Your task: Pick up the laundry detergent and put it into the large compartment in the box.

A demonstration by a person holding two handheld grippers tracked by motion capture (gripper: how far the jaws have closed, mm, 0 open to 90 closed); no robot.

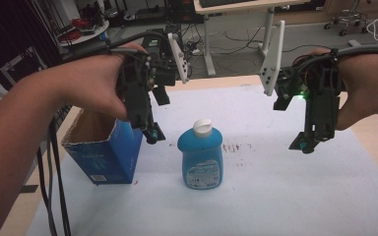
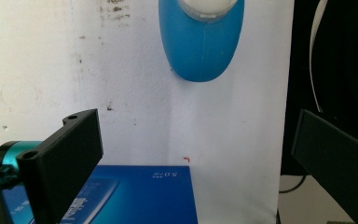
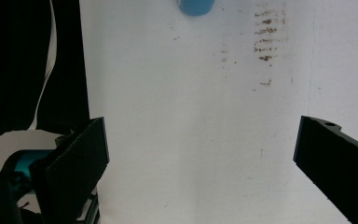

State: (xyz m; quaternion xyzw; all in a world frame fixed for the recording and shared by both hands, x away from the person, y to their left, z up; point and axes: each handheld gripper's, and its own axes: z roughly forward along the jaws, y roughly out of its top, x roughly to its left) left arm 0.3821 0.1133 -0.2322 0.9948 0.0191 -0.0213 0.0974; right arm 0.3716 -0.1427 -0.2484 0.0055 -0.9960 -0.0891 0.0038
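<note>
Left hand-held gripper (image 1: 150, 129) raised above open blue box (image 1: 103, 152), jaws spread wide, nothing between them. In left gripper view, box top edge (image 2: 135, 193) lies below jaws, blue bottle (image 2: 201, 39) farther ahead. Right hand-held gripper (image 1: 309, 140) held above white-covered surface (image 1: 275, 187), well right of bottle, jaws apart and empty. Blue bottle with white cap (image 1: 201, 157) stands upright near middle of surface, just beside box, between both grippers, touched by neither. Brown smudges (image 1: 236, 147) on cover right of bottle.

Each black tool (image 1: 153, 135) has teal fittings, a grey cable and a white plate.
</note>
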